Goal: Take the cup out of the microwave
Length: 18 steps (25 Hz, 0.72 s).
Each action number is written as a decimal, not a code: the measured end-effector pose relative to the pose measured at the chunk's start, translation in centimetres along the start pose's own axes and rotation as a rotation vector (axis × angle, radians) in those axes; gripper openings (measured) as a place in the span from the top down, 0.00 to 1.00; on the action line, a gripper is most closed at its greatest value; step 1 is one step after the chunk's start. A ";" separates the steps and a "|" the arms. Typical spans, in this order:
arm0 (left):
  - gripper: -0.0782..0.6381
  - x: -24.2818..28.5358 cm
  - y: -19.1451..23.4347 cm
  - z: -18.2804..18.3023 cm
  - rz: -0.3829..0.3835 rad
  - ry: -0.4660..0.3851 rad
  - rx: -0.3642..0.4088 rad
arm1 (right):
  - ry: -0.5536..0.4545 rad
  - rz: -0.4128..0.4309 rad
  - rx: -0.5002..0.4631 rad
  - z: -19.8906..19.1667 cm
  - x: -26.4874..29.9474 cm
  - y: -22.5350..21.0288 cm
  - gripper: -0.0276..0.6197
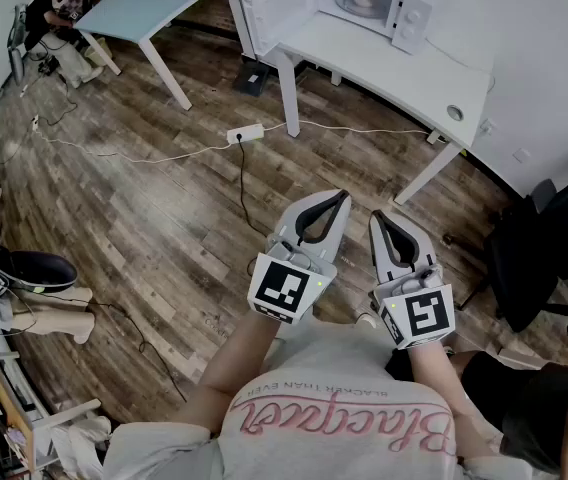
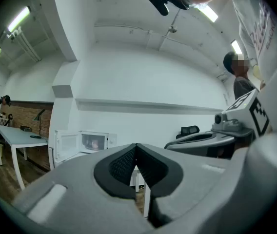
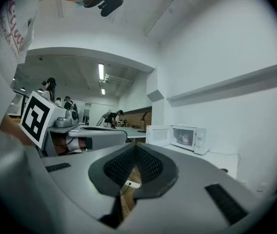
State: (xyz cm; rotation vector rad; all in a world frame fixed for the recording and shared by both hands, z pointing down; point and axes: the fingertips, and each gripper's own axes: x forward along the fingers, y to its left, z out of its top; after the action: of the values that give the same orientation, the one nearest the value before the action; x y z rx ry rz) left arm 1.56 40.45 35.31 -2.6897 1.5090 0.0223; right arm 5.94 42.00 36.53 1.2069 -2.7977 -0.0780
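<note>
A white microwave stands on a white table at the far side of the room, its door swung open to the left. Inside it a pale cup shows dimly; it also shows as a pinkish cup in the left gripper view and a small cup in the right gripper view. My left gripper and right gripper hang side by side over the wooden floor, well short of the table. Both are shut with nothing between their tips.
A power strip and its cable lie on the floor in front of the table. A light blue desk stands at the back left with a person beside it. A black office chair is at the right.
</note>
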 end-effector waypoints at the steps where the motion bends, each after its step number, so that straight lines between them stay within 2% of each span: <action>1: 0.89 0.3 -1.0 0.1 0.009 -0.007 0.004 | -0.002 0.003 -0.009 0.0 -1.0 -0.6 0.94; 10: 0.89 3.6 -12.2 1.0 0.043 -0.030 0.034 | -0.017 0.052 -0.048 -0.4 -10.2 -6.3 0.94; 18: 0.89 4.8 -16.3 1.6 0.114 -0.017 0.052 | -0.022 0.117 -0.029 -0.8 -13.6 -8.5 0.94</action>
State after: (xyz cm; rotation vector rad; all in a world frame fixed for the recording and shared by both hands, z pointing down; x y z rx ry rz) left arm 18.05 44.91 34.24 -2.5543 1.6325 0.0108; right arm 21.47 46.09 35.74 1.0395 -2.8689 -0.1233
